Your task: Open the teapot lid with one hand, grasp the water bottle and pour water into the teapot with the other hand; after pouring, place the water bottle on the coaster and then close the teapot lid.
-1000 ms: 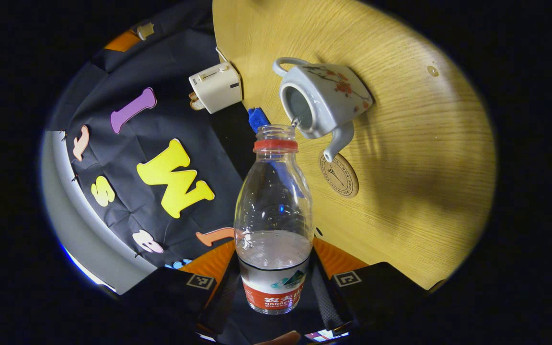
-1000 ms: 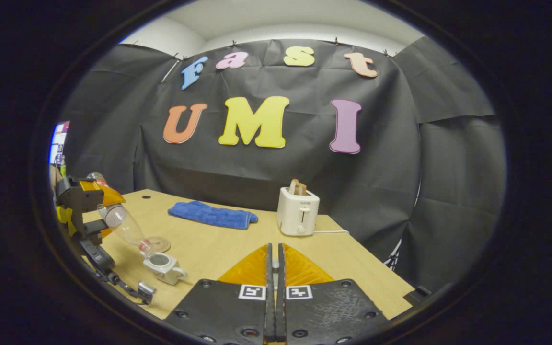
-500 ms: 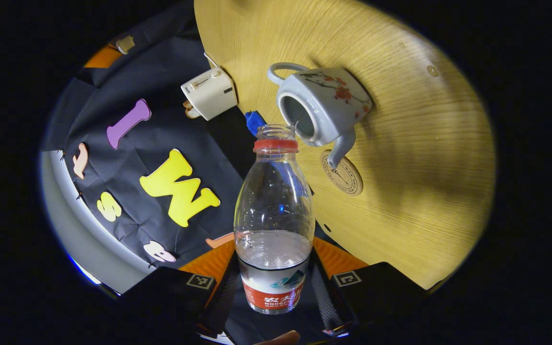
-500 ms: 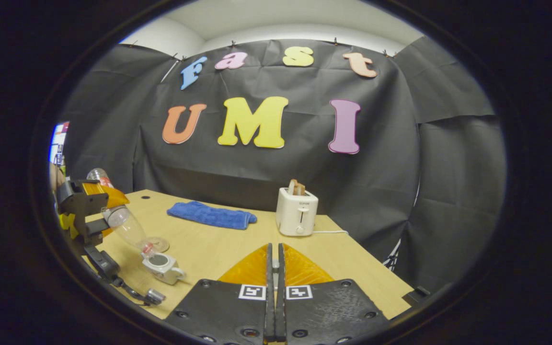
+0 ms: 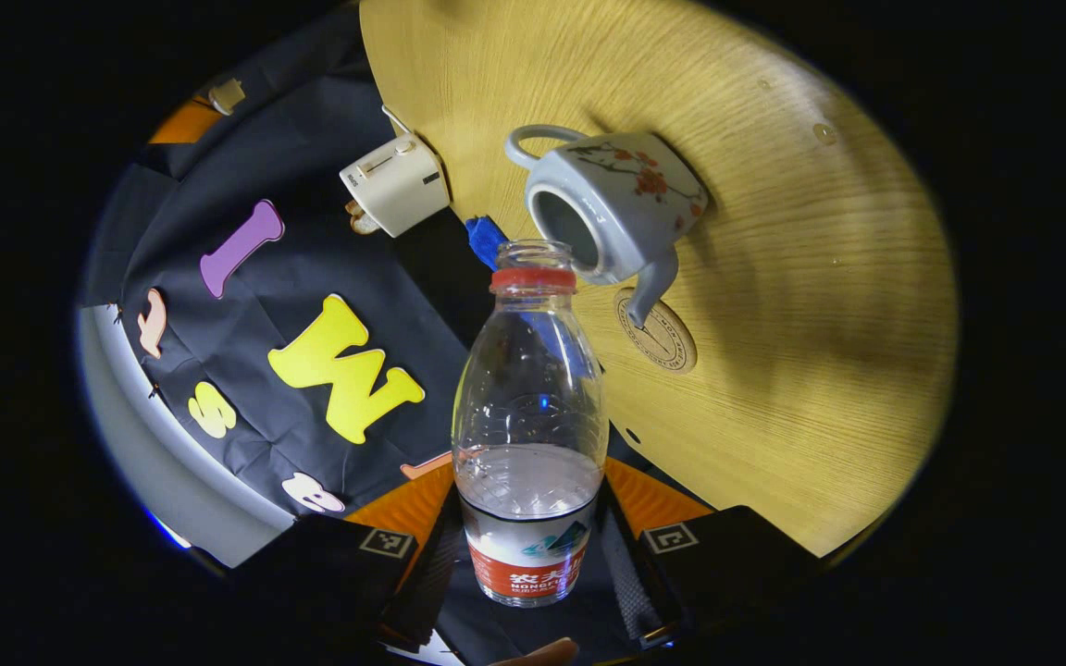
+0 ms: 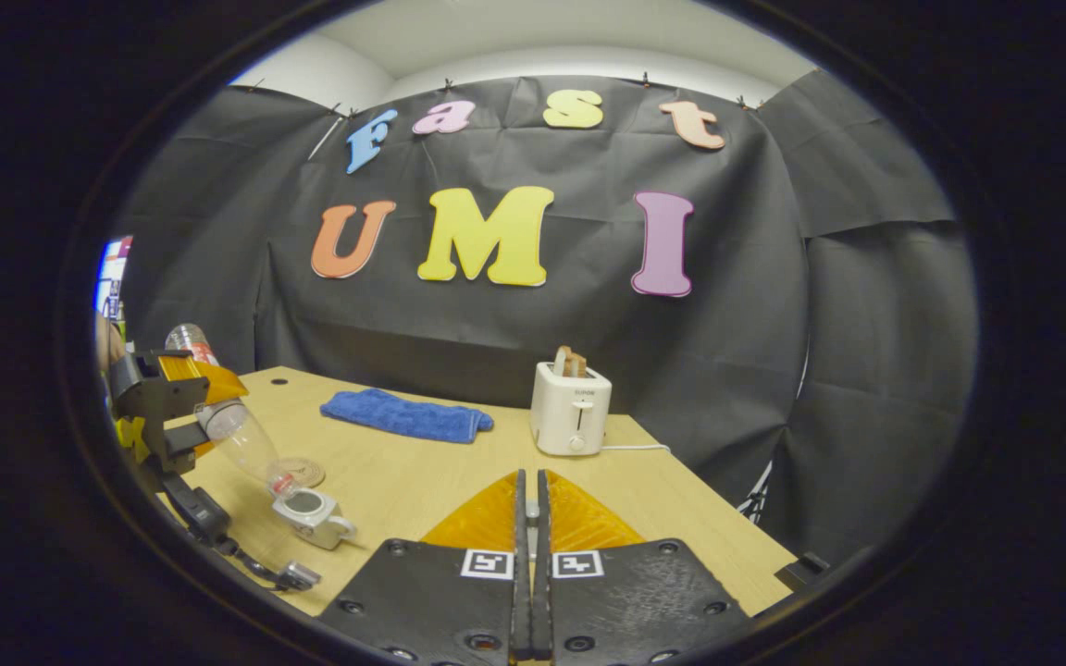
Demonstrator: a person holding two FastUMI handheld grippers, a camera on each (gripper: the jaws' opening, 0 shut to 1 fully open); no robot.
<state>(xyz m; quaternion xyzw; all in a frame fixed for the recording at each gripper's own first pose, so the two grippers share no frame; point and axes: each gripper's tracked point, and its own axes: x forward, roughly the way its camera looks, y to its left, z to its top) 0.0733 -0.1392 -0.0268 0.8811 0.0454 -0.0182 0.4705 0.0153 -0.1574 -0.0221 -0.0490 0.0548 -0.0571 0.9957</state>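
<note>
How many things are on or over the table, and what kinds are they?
Teapot: 1
Water bottle: 1
Coaster: 1
Blue towel: 1
Toaster: 1
Total: 5

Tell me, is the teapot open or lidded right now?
Open: the teapot shows a bare dark mouth, no lid on it, with the tilted water bottle at its rim.

Two black blocks with round screws and small black-and-white square markers are seen at the bottom middle on the right gripper (image 6: 529, 518). Ridged orange wedges are seen above them.

At the left edge, orange and black parts and a dangling cable are seen on the left gripper (image 6: 183, 416).
</note>
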